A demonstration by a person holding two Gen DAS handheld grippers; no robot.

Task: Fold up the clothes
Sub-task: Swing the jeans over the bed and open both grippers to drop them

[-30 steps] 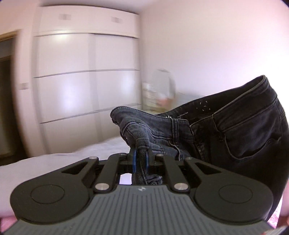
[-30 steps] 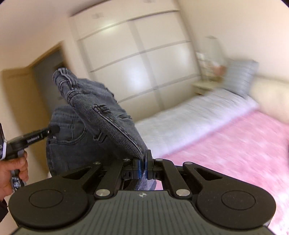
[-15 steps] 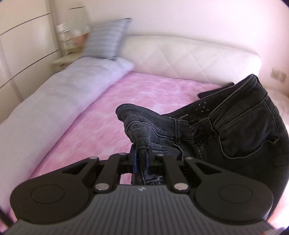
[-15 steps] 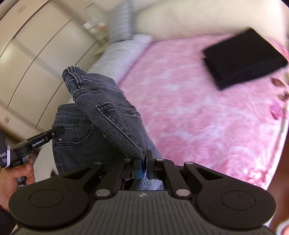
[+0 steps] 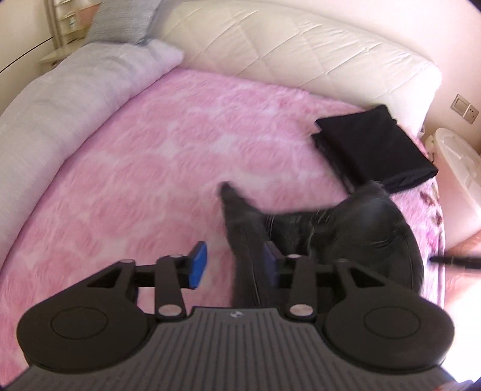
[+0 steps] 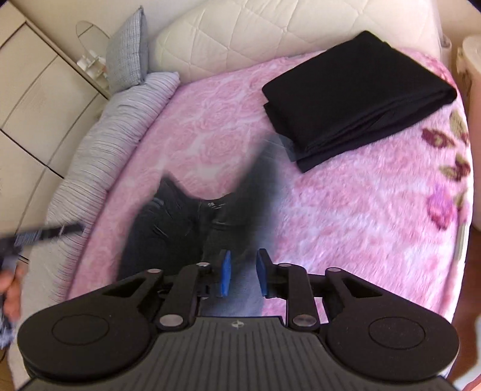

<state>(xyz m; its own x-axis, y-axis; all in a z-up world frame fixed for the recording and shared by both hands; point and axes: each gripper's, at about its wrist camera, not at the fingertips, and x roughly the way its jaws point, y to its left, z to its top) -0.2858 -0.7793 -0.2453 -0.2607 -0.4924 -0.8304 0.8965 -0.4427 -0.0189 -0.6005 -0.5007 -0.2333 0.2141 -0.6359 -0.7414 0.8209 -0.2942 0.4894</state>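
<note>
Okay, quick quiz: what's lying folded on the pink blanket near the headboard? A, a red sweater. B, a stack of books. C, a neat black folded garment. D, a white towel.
C: a black folded garment lies flat on the pink blanket just below the quilted headboard, beyond the dark jeans.

The dark jeans (image 5: 330, 228) were smeared by motion blur in both wrist views, seams and pockets unreadable; toward six o'clock the left gripper's body hid their lower part. At nine o'clock in the right view, the person's hand (image 6: 10, 288) was cut off by the edge, its gripper (image 6: 45, 233) blurred.
</note>
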